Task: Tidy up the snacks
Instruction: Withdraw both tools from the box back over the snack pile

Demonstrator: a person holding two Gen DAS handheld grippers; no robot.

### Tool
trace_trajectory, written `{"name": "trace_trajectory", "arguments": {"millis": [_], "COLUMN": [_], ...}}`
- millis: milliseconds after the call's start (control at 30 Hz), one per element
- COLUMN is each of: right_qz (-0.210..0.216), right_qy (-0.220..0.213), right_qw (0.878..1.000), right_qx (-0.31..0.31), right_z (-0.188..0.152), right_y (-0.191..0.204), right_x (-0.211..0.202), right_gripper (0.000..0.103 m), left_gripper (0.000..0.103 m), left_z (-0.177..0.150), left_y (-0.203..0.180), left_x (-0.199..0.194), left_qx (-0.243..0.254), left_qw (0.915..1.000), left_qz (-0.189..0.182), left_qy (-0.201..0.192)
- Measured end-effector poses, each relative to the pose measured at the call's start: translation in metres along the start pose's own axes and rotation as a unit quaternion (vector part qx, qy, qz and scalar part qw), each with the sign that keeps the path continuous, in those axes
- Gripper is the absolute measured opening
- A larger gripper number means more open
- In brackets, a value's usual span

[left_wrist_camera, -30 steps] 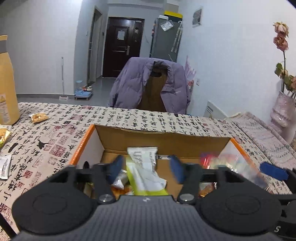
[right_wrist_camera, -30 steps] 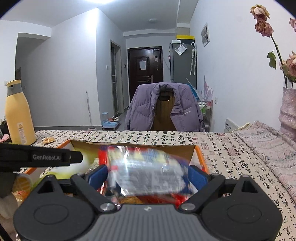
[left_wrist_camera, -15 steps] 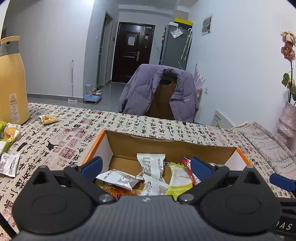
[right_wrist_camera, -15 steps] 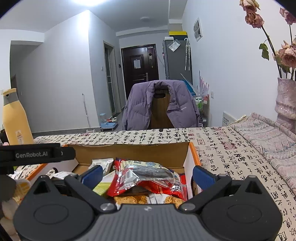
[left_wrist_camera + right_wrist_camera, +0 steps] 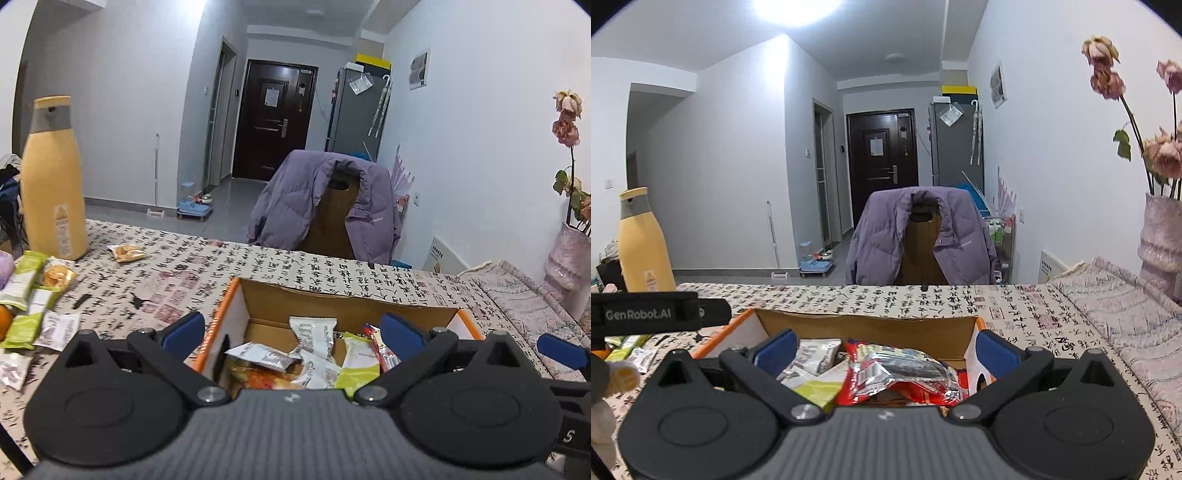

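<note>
An orange-edged cardboard box (image 5: 332,299) sits on the patterned tablecloth, with several snack packets inside. In the left wrist view a white packet (image 5: 314,332), a green packet (image 5: 356,365) and a red stick (image 5: 380,350) lie in it. My left gripper (image 5: 292,330) hovers over the box's near left side, open, with nothing between its fingers. My right gripper (image 5: 886,350) is open above the same box (image 5: 864,325). A red foil packet (image 5: 897,373) lies loose in the box under it.
Loose snacks lie on the table at left: green bars (image 5: 22,280), white packets (image 5: 59,330) and a cookie packet (image 5: 127,253). A tall yellow bottle (image 5: 53,184) stands behind them. A chair with a purple jacket (image 5: 325,210) is across the table, and a vase (image 5: 569,254) stands at the right.
Both grippers opened wide. The left one let go of a green and white packet, the right one of the red packet, and both packets now lie in the box. Both grippers rose and drew back.
</note>
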State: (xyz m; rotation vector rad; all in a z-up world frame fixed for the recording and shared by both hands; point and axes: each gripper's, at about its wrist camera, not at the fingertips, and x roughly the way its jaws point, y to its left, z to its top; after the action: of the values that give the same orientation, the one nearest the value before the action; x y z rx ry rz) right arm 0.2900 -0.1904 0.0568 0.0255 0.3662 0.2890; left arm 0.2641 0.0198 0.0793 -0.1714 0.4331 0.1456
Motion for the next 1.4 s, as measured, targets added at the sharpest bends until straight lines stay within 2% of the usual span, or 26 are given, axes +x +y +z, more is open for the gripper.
{"name": "trace_trajectory", "arguments": {"millis": [200,633,1033,1400], "right_qz": [0.012,0.014,0.02,0.021], "right_qy": [0.004,0.043,0.085,0.127], "right_qw": [1.0,0.999,0.996,0.991], "right_qx": [-0.007,-0.016,-0.026,-0.029], "right_z": [-0.007,-0.049,-0.088,-0.119], "right_y": [0.012,0.029,0.043,0.052], "right_x": [-0.028,-0.074,-0.097,-0.096], "right_gripper": [0.103,0.103,0.103,0.103], "left_gripper": [0.103,0.103,0.103,0.103], "left_z": [-0.013,-0.06,-0.112,-0.133], "left_y": [0.015,0.054,0.085,0.105], "left_x": [-0.034,-0.077,-0.091,-0.09], "left_qx": [0.007,0.011,0.019,0.022], "left_qw": [0.9999,0.9996,0.9982,0.9982], "left_qz": [0.01,0.018,0.017,0.005], "left_qy": [-0.005,0.02,0.054,0.056]}}
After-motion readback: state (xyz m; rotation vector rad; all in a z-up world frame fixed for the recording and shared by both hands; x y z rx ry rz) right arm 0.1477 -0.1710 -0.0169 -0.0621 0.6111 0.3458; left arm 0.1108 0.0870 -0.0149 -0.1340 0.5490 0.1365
